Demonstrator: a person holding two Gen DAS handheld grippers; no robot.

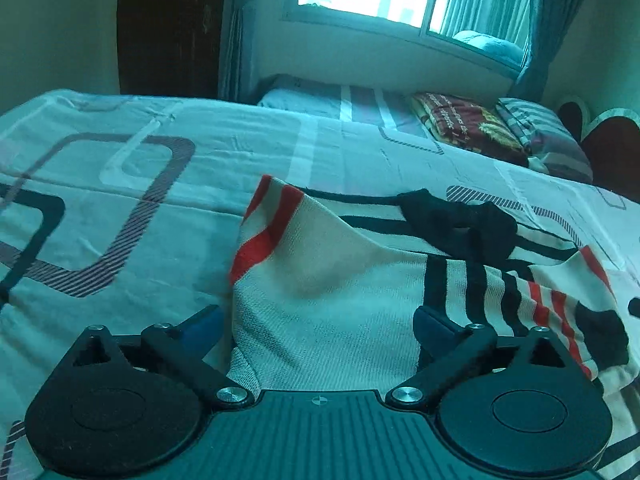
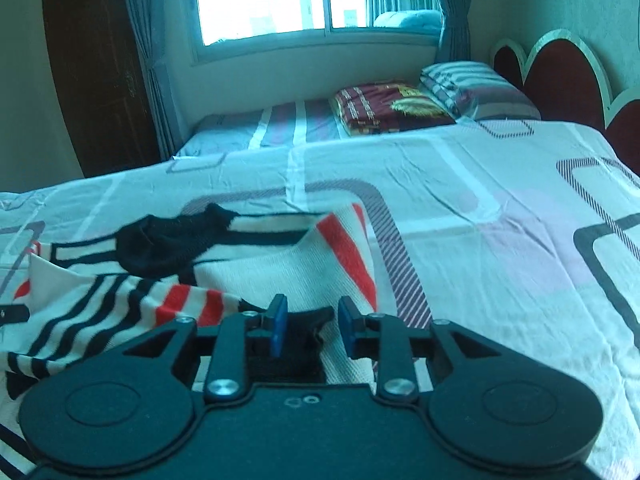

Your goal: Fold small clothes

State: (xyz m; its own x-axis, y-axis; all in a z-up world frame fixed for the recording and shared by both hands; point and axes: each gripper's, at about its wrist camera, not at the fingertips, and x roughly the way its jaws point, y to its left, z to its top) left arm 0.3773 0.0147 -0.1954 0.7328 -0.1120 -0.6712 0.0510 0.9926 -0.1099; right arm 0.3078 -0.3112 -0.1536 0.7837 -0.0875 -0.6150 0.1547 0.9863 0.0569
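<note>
Our left gripper (image 1: 318, 320) has its jaws spread wide, nothing pinched; the cream cloth of the striped top (image 1: 332, 280) lies loose between the fingers. The right gripper (image 2: 312, 328) stands partly open over a black trim patch, and as far as we can see the pads don't press it. The top sits crumpled on the bed (image 1: 120, 208) with a black collar (image 2: 168, 244) bunched at its far side. The fold looks just released. Next we'd probably flatten the bunched stripes, line up the red-banded edges, and grab only one layer at the hem, or the fold may drag open.
</note>
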